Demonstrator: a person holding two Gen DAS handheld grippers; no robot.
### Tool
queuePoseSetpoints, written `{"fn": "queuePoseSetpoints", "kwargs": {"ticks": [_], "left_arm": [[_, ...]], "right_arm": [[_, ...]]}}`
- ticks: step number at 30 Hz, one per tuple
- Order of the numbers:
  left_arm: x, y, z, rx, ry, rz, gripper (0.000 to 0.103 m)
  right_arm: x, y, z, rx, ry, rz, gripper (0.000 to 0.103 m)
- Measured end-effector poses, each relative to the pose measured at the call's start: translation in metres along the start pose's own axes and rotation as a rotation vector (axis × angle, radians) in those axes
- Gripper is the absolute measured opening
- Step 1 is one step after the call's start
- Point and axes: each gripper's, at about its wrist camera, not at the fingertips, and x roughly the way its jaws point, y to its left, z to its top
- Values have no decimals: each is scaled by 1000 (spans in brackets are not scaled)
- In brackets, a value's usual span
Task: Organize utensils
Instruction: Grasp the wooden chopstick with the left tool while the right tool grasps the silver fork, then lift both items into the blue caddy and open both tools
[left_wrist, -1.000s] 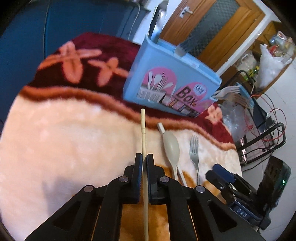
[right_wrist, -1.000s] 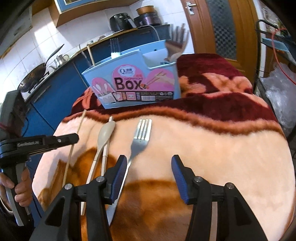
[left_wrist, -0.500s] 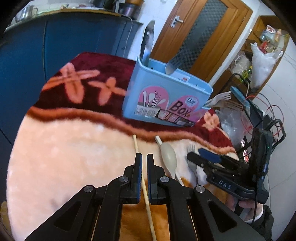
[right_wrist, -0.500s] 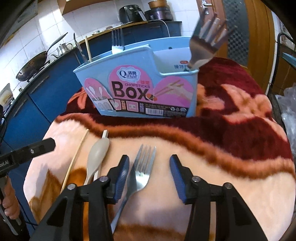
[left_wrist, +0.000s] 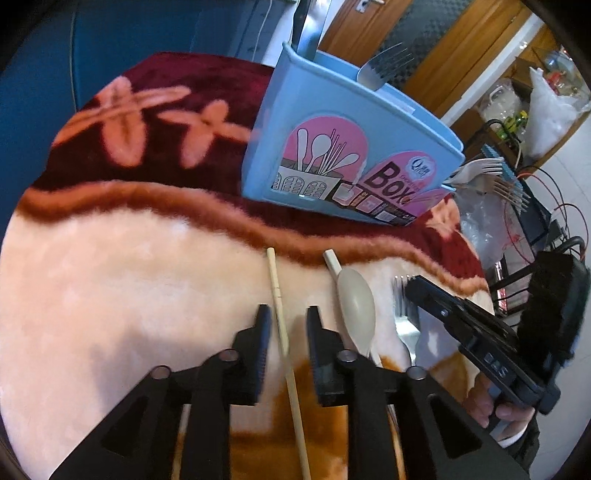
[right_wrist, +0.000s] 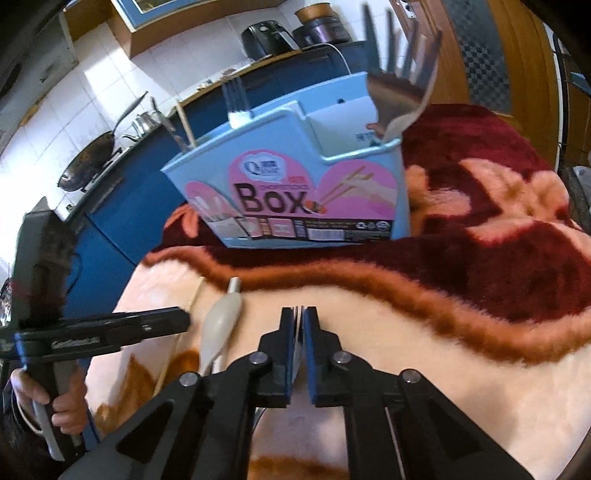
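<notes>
Blue utensil box (right_wrist: 295, 192) holding upright forks (right_wrist: 399, 74); left gripper (left_wrist: 286, 325) jaws apart around chopstick (left_wrist: 280, 310); right gripper (right_wrist: 298, 332) jaws pinched onto fork (left_wrist: 404, 321).

L gripper (left_wrist: 286, 321) released chopstick (left_wrist: 277, 295); R gripper (right_wrist: 299, 325) clamped fork (left_wrist: 404, 325).

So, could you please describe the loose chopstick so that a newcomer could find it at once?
Start at the blue utensil box standing on the plush blanket. In front of it lie three utensils; the chopstick is the thin pale wooden stick between the open left gripper fingers, left of the beige spoon and metal fork.
</notes>
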Motion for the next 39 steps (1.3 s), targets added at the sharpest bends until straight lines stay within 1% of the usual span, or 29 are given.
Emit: {"fn": "queuePoseSetpoints", "kwargs": {"ticks": [4, 5, 6, 7, 10, 12, 13, 14, 16, 18, 20, 21, 24, 27, 28, 33, 37, 39], "left_arm": [[5, -2, 4, 7, 14, 3, 24], [5, -3, 4, 15, 15, 6, 22], [5, -4, 4, 24, 8, 8, 17], [4, -5, 3, 34, 1, 6, 5], [-1, -4, 0, 29, -17, -45, 4], [-11, -6, -2, 33, -60, -70, 3], [-17, -7, -3, 35, -87, -77, 3], [-27, -10, -4, 38, -127, -84, 3], [-41, -14, -5, 48, -181, -92, 3], [-56, -20, -4, 68, -244, -78, 3], [-64, -27, -4, 98, -266, -59, 3], [-63, -29, -2, 104, -256, -51, 3], [-53, -29, 3, 105, -191, -15, 4], [-36, -22, -3, 106, -109, 20, 8], [-28, -20, -3, 101, -76, 22, 9], [-5, -12, -2, 68, 32, 21, 9], [9, -6, 4, 49, 93, 13, 9], [12, -6, 5, 50, 103, 10, 9]], "right_arm": [[-8, 7, -1, -8, -40, 14, 4], [-10, 8, -1, -9, -51, 15, 3], [-14, 10, -1, -9, -71, 15, 3], [-18, 11, -1, -10, -86, 17, 3], [-31, 15, -1, -18, -135, 13, 3], [-41, 19, 0, -32, -171, -6, 3], [-49, 24, 1, -49, -203, -18, 3], [-53, 26, 2, -58, -220, -25, 3], [-67, 34, 5, -91, -275, -54, 3], [-82, 41, 7, -117, -326, -75, 3], [-91, 46, 7, -134, -363, -91, 3], [-97, 49, 8, -143, -385, -100, 3], [-106, 55, 10, -159, -427, -116, 3], [-114, 58, 11, -175, -461, -138, 3], [-116, 58, 12, -180, -471, -145, 3], [-120, 58, 14, -182, -486, -158, 3], [-121, 55, 15, -179, -489, -165, 3], [-121, 54, 14, -180, -489, -168, 3]]}}
